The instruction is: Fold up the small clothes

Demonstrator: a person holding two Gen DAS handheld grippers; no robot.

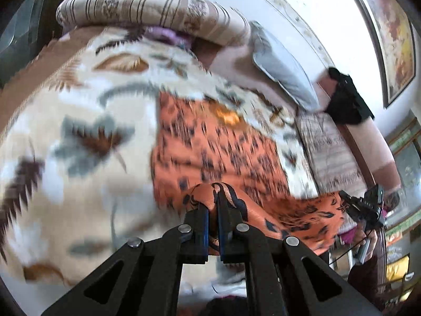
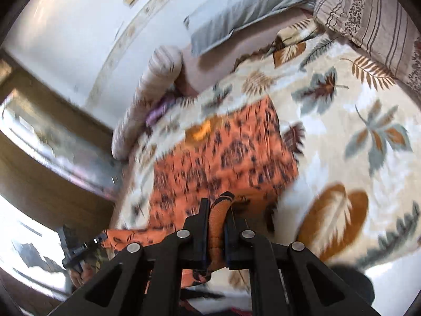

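The left gripper [image 1: 213, 205] is closed tight, with a bunched fold of the orange cloth [image 1: 210, 142] pinched between its two dark pads. The right gripper [image 2: 216, 210] is closed just as tight on another bunched edge of the same cloth, which sticks up between its pads as a narrow roll. The orange cloth, printed with dark blotches and curling shapes, hangs between the two grips: its near edge is lifted off the bed and stretches sideways from one gripper toward the other, while the rest of it lies spread on the leaf-patterned blanket [image 1: 79, 131] ahead. In the left wrist view the other gripper shows at the right edge, holding the cloth's far corner; in the right wrist view the other one shows at the lower left in the same way. A striped, rolled-up quilt [image 1: 147, 8] lies along the far side of the blanket, with a grey pillow [image 1: 284, 65] beside it against the wall. A framed picture [image 1: 389, 34] hangs on the wall. Much of the bed is blurred, so the finer details of the cloth cannot be made out.
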